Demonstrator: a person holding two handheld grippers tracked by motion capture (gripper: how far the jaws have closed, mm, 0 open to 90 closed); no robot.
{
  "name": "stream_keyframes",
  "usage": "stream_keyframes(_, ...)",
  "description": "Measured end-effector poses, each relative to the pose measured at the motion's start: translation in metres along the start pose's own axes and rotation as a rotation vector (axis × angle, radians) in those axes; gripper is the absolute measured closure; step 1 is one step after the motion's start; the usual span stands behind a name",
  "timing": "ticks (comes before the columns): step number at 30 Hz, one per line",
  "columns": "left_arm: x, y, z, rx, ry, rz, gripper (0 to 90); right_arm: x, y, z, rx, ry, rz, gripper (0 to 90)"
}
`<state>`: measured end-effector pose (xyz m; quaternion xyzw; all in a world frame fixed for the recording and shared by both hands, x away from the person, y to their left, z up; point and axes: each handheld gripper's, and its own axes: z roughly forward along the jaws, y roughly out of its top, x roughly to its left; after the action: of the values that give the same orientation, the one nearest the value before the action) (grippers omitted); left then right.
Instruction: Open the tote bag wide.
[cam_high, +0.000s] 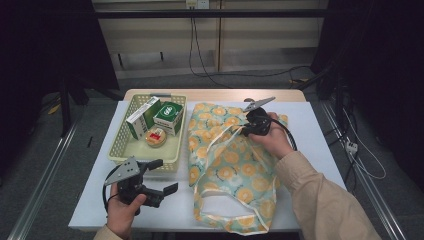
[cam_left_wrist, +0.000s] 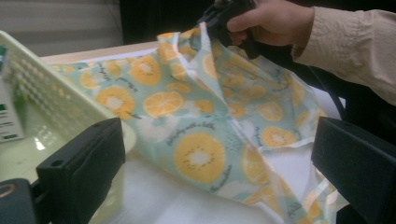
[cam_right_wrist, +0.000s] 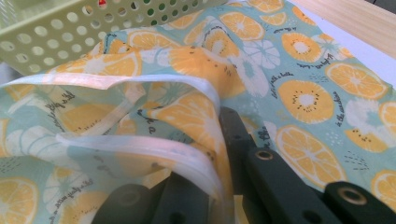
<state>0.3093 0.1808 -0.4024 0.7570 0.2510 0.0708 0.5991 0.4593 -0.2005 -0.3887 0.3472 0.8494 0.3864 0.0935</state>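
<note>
High view: right gripper pinches bag at white-trimmed edge, lifting cloth off table beside basket. Left gripper waits near, jaws spread wide, nothing between. Best move, by judgement: keep pinch firm, raise slowly, bring left gripper to opposite rim so mouth opens. Count: one bag, one basket, two boxes, one round tin, two grippers.

The bag looks like thin, slightly glossy printed cloth; the perforated basket is smooth plastic.
</note>
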Motion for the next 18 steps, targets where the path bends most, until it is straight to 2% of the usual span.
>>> stream_keyframes(3,-0.007,0.003,0.012,0.032,-0.024,0.004,2.6,0.0,0.0,0.002,0.0,-0.002,-0.001,89.0)
stream_keyframes(5,-0.013,0.005,0.021,0.046,-0.013,0.011,3.0,0.001,0.0,0.002,-0.001,-0.005,0.0,89.0)
stream_keyframes(6,-0.015,0.007,0.026,0.069,-0.009,0.012,3.2,0.001,0.0,0.002,-0.001,-0.006,-0.001,89.0)
stream_keyframes(7,-0.017,0.009,0.031,0.079,0.01,0.006,4.5,0.001,0.0,0.002,0.0,-0.007,-0.001,89.0)
stream_keyframes(9,-0.018,0.01,0.039,0.09,0.021,-0.002,5.2,0.001,0.0,0.001,0.001,-0.007,-0.003,89.0)
stream_keyframes(10,-0.018,0.011,0.043,0.096,0.033,0.001,8.0,0.0,0.0,0.001,0.0,-0.008,-0.001,89.0)
stream_keyframes(13,-0.02,0.012,0.056,0.11,0.016,0.019,14.8,0.001,0.0,0.0,-0.003,-0.012,0.0,89.0)
stream_keyframes(17,-0.024,0.012,0.073,0.139,0.026,0.032,17.8,0.001,0.001,-0.001,0.0,-0.014,-0.004,89.0)
stream_keyframes(18,-0.025,0.012,0.075,0.139,0.023,0.032,21.8,0.001,0.0,-0.001,0.0,-0.015,-0.004,89.0)
